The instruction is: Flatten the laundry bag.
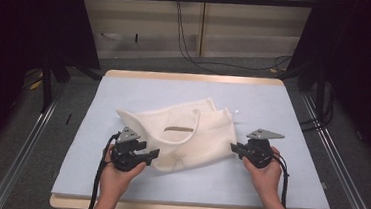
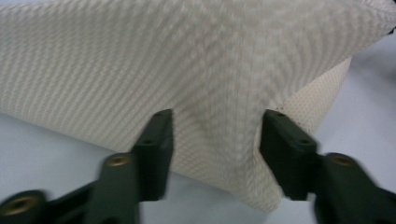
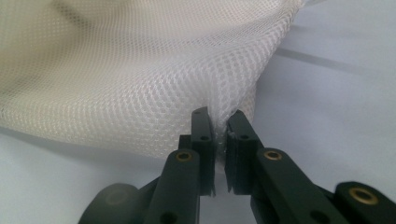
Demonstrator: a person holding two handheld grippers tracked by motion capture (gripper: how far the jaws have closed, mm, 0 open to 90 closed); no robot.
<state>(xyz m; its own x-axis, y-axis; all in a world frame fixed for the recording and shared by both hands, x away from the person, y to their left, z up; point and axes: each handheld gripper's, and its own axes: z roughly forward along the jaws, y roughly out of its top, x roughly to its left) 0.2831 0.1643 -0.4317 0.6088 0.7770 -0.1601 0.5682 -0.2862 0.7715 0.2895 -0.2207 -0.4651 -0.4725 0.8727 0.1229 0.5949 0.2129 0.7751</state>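
A cream mesh bag (image 1: 191, 135) with a loop handle lies crumpled in the middle of the pale blue table mat (image 1: 273, 106). My left gripper (image 1: 153, 154) sits at the bag's lower left corner. In the left gripper view its jaws stand open on either side of a raised fold of the mesh bag (image 2: 187, 70), the gripper (image 2: 215, 140) straddling it. My right gripper (image 1: 233, 147) is at the bag's right edge. In the right gripper view that gripper (image 3: 220, 123) is shut on a pinch of the mesh bag (image 3: 140, 79) at its corner.
The mat covers a wooden table (image 1: 195, 78) with bare mat all around the bag. Metal rails (image 1: 25, 142) run along both sides on the floor. Black cables (image 1: 188, 39) hang and trail behind the table, and dark curtains flank it.
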